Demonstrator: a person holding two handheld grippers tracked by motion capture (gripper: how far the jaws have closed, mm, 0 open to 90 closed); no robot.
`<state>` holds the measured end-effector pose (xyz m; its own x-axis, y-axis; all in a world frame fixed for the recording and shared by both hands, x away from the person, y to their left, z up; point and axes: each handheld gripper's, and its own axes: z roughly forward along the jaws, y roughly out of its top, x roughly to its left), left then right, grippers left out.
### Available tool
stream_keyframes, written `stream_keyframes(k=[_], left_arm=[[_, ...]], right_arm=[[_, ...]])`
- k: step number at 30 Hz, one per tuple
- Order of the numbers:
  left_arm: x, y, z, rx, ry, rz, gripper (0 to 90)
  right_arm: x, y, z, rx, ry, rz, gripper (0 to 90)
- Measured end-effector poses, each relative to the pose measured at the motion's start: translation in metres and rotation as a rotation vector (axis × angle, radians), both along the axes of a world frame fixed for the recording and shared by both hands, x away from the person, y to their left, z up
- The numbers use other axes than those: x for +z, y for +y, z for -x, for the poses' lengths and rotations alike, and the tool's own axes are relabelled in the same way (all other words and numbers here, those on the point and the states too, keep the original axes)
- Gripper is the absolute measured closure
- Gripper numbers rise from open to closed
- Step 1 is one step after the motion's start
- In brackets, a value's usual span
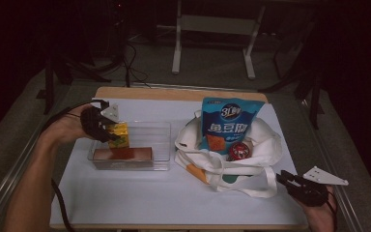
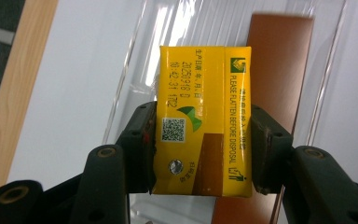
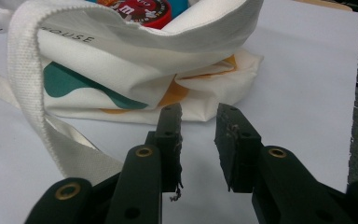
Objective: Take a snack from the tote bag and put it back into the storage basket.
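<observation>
- The left gripper [image 2: 203, 149] clamped a yellow drink carton [image 2: 203, 119], one jaw pressed against each long side of it.
- In the high view that carton [image 1: 118, 134] hung above the clear plastic tray [image 1: 160, 145], at about nine o'clock from the table's middle.
- A brown box [image 1: 122, 154] lay flat in the tray along its near wall, just below the carton; whether the two touched could not be told.
- The right gripper [image 3: 198, 122] hovered with its jaws parted by a narrow gap and nothing between them.
- It sat near the table's five o'clock corner [image 1: 290, 181], just short of the white cloth bag [image 3: 135, 74].
- The bag [image 1: 265, 145] lay at three o'clock from the tray, open-mouthed.
- A blue snack packet [image 1: 227, 123] stood in the bag, with a red round tin [image 1: 239, 151] in front of it.
</observation>
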<state>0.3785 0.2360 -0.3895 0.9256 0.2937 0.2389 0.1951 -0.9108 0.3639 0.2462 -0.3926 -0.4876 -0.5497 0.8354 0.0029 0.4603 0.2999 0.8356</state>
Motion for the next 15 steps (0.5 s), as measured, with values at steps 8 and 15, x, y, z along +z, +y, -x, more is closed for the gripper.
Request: stream_keyframes(k=[8, 15], left_arm=[[-0.013, 0.018, -0.001, 0.061, 0.02, 0.002, 50.9], [-0.024, 0.024, -0.004, 0.102, 0.048, -0.044, 50.7]], right_arm=[[0.0, 0.002, -0.001, 0.004, 0.001, 0.002, 71.0], [0.0, 0.001, 0.0, 0.001, 0.0, 0.001, 70.9]])
